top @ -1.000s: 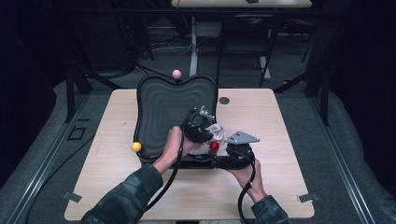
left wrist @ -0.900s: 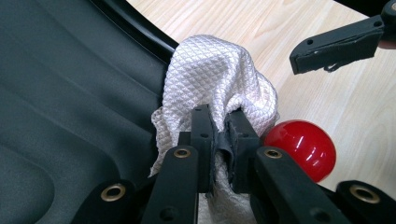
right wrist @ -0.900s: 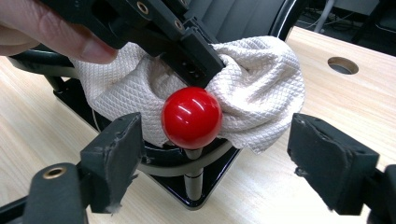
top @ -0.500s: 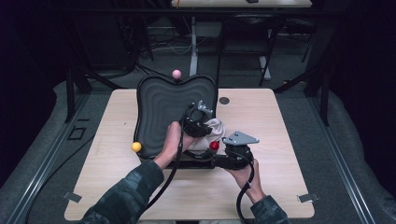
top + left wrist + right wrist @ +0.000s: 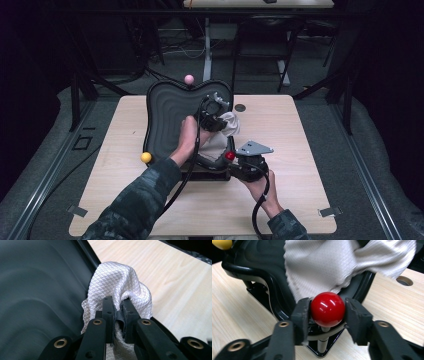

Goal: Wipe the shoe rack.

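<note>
Left gripper view: left gripper (image 5: 117, 312) pinches white cloth (image 5: 120, 285); right gripper (image 5: 327, 311) clamps red knob (image 5: 327, 308).

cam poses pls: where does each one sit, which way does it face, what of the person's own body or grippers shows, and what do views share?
High view: above the person's side, facing forward and down on the table; forearms, hands, left gripper, right gripper.
Left gripper view: rides the left gripper, along jaws pinching the white cloth over the black tray.
Right gripper view: rides the right gripper, jaws around the red ball.
Shared: cloth and tray.

White waffle-weave cloth (image 5: 120, 282) bunched on the black tray's (image 5: 170, 115) right edge.
</note>
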Demonstrator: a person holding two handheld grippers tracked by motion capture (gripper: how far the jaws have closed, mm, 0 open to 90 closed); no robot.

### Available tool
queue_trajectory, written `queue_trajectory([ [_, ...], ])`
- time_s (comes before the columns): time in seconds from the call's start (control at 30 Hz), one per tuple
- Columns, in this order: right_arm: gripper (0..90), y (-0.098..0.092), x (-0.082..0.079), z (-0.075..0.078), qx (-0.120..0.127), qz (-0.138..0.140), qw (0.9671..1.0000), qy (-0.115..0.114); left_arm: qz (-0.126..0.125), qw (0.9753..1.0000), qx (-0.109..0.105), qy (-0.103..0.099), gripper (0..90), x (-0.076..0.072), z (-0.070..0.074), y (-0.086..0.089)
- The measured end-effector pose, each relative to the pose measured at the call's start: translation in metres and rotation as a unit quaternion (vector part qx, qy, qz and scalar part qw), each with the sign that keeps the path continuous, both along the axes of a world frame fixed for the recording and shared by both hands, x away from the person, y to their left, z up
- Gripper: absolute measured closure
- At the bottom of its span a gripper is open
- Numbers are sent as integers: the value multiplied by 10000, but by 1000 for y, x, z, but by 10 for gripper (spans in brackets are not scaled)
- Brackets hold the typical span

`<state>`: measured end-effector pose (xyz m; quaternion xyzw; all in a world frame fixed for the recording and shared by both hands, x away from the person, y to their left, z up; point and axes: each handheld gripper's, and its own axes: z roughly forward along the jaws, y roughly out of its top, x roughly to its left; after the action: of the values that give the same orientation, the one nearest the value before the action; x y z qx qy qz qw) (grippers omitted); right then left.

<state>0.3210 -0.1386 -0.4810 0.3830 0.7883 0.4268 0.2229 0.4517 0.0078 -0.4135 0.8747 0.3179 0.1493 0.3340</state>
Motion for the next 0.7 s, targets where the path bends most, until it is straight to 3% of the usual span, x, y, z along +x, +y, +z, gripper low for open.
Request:
queue_trajectory([
  [0.7, 598, 1, 0, -2, -43, 34, 10000, -65, 607, 9978, 70, -245, 834, 42, 26, -13],
])
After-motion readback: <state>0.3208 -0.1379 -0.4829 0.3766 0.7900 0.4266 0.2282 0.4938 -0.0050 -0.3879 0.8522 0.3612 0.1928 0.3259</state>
